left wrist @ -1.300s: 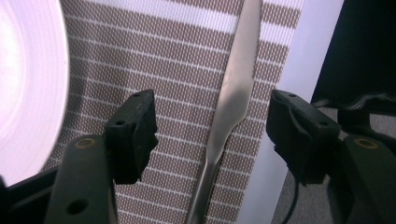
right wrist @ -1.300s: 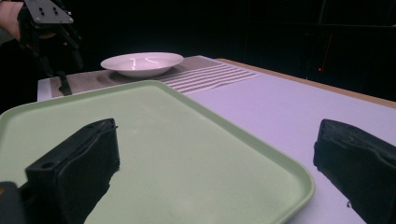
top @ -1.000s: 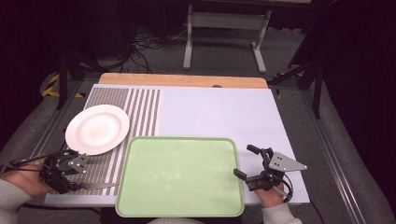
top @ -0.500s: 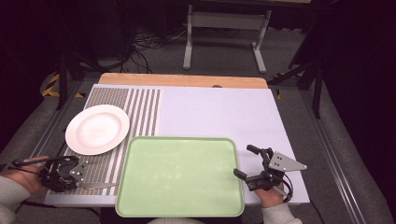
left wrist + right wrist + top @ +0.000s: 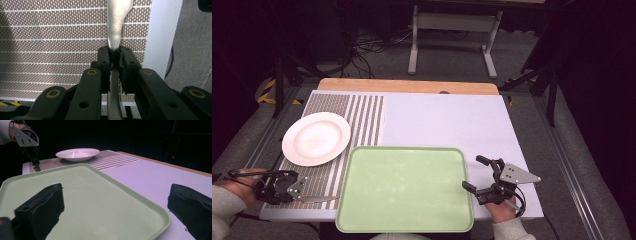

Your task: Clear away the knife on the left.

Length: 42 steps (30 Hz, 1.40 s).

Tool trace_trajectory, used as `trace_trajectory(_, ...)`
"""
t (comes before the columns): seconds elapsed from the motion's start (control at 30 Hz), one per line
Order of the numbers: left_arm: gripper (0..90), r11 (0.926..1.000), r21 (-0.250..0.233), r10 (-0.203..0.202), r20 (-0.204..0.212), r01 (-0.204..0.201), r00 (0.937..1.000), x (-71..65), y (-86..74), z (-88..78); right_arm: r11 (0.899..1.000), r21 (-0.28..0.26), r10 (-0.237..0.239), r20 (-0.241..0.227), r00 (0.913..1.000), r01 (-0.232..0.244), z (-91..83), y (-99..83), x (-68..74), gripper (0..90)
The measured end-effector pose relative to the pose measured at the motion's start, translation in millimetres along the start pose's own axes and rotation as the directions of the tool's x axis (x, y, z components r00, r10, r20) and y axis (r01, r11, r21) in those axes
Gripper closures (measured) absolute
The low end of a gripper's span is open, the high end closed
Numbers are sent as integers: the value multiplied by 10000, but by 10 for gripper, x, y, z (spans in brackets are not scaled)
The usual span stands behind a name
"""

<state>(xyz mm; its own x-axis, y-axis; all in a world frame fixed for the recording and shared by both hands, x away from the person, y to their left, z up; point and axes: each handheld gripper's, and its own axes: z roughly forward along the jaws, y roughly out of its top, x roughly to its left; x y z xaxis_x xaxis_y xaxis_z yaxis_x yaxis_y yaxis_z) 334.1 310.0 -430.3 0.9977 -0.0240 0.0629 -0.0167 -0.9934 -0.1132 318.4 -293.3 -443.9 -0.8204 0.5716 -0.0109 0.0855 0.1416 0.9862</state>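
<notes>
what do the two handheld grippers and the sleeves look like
Both grippers, left and right, are black linkage frames with brass-coloured pivot pins and padded black jaws. The right carries a grey three-cornered plate and a black cable. Sleeves are light grey.

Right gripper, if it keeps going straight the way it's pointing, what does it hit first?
Probably the green tray: the right gripper, jaws open, points left across the tray's near right edge. Beyond it sits the white plate. Height above the rim is unclear.

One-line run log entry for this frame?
left tongs: shut on knife, over striped mat | right tongs: open, beside tray | plate: empty
</notes>
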Motion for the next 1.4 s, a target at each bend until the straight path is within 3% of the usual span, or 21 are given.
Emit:
trace_trajectory(0.27,804,9999,-31,-153,116,154,9998,-3,-7,-7,10000,-44,16,11,10000,-16,-6,4,0,15)
trace_trajectory(0.4,804,9989,-177,-438,-137,436,9989,-12,-41,-102,10000,-49,19,16,10000,-19,-6,4,-2,15)
trace_trajectory(0.67,803,9845,-938,-1513,-255,1483,9882,0,-36,-391,10000,-46,16,24,10000,-16,-4,6,1,15)
trace_trajectory(0.8,803,9687,-1414,-2061,-6,2040,9785,31,1,-506,10000,-54,6,31,10000,-6,-8,7,-1,15)
trace_trajectory(0.93,803,9482,-1937,-2539,150,2519,9671,55,58,-616,10000,-48,8,18,10000,-8,-7,7,-2,15)
trace_trajectory(0.97,803,9413,-2099,-2654,234,2643,9639,67,68,-642,10000,-50,4,14,10000,-3,-7,7,-1,15)
trace_trajectory(1.1,802,9045,-2443,-3516,364,3495,9354,100,143,-743,10000,-72,-25,40,10000,25,-14,9,-2,15)
trace_trajectory(1.13,802,9028,-2399,-3592,359,3570,9326,99,152,-759,10000,-74,-11,33,10000,11,-14,9,-3,15)
trace_trajectory(1.2,802,8849,-2711,-3782,564,3788,9240,99,192,-795,10000,-58,-3,24,10000,4,-12,7,-4,15)
trace_trajectory(1.23,802,8797,-2779,-3828,676,3859,9214,104,213,-814,10000,-30,0,27,10000,0,-9,7,-3,15)
trace_trajectory(1.3,802,8586,-3049,-4043,916,4122,9100,108,244,-834,10000,9,-49,28,10000,49,-3,7,4,15)
trace_trajectory(1.37,802,8484,-3290,-3970,1226,4147,9096,106,277,-845,10000,6,-57,20,10000,57,-2,9,6,15)
trace_trajectory(1.4,802,8398,-3412,-4014,1333,4222,9062,110,290,-852,10000,9,-50,17,10000,50,-3,9,4,15)
